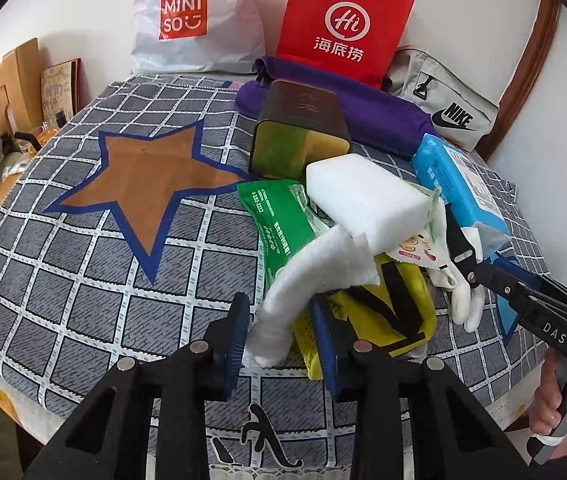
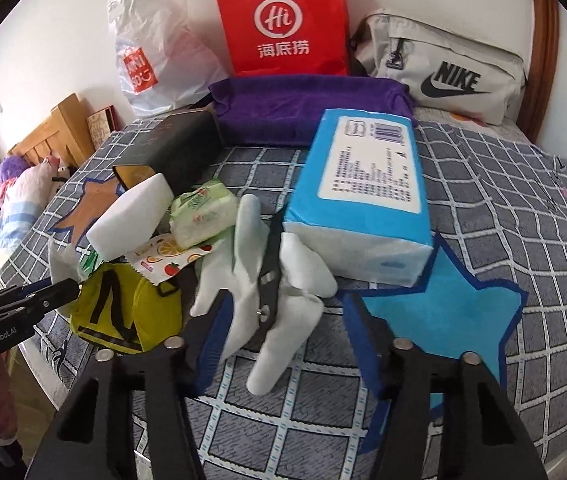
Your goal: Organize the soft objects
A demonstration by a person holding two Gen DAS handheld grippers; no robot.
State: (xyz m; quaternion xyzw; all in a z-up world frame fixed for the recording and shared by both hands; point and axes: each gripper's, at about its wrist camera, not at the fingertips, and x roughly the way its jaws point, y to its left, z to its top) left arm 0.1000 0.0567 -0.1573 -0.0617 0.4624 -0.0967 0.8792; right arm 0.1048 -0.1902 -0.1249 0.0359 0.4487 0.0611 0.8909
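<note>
- Sorting barely begun: the soft goods lie heaped near the front edge of a bed under a grey grid-patterned cover [image 1: 83, 280] with a brown star [image 1: 143, 188] and a light-blue star [image 2: 443, 320]
- Left claw [image 1: 279, 340] is clamped on one end of a white folded cloth strip [image 1: 315, 272], which lifts off the heap
- Right claw [image 2: 283, 344] stands apart around a pair of white fabric gloves [image 2: 251, 280]; one pad touches them, the far pad is clear, so no grip is judged yet
- Left to place: a white foam block [image 1: 363, 196], a green plastic wipes packet [image 1: 279, 224], a yellow fabric pouch with black straps [image 1: 395, 304] and a blue wrapped tissue pack [image 2: 363, 200]
- Along the white wall at the back: a purple folded towel [image 2: 303, 108], a red paper bag [image 2: 283, 20], a white plastic shopping bag [image 1: 195, 20], a grey canvas bag [image 2: 443, 64] and a dark tin box [image 1: 299, 128]; wooden furniture stands at the left
</note>
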